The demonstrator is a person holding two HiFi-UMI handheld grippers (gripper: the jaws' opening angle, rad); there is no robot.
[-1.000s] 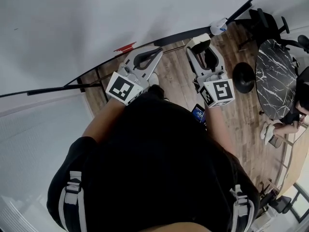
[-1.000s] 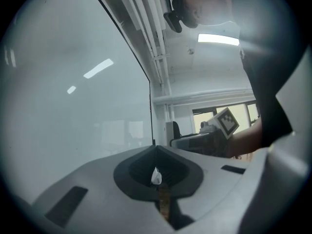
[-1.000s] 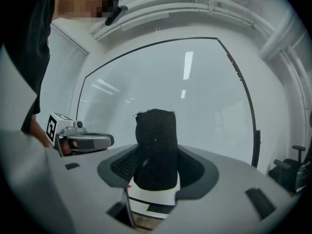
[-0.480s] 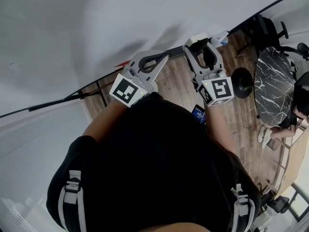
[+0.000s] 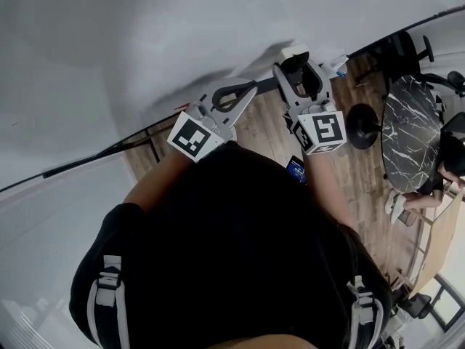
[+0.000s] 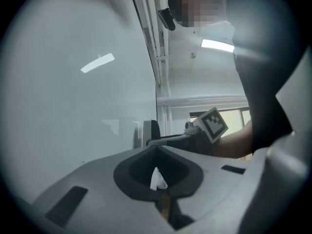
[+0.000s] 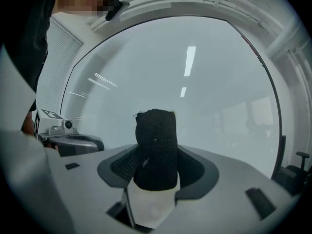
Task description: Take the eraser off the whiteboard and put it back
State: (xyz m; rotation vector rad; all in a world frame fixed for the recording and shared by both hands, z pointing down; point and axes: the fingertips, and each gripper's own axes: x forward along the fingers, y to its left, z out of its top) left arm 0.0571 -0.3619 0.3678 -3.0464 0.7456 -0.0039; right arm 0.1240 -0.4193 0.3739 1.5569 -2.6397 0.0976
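Black-felt eraser [image 7: 155, 147] clamped in the right gripper [image 5: 299, 71] faces the whiteboard [image 5: 145, 35]; left gripper [image 5: 247, 93] looks closed, marble table [image 5: 410, 122] well aside.

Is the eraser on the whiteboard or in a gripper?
Held: the black-felt, white-backed eraser is clamped in the right gripper, felt toward the glossy whiteboard; touching it or not, cannot tell.

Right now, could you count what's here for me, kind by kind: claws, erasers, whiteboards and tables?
Claws: 2 (left claw shut, right claw gripping the eraser)
Erasers: 1 (black eraser)
Whiteboards: 1 (whiteboard)
Tables: 1 (round dark table)
Total: 5
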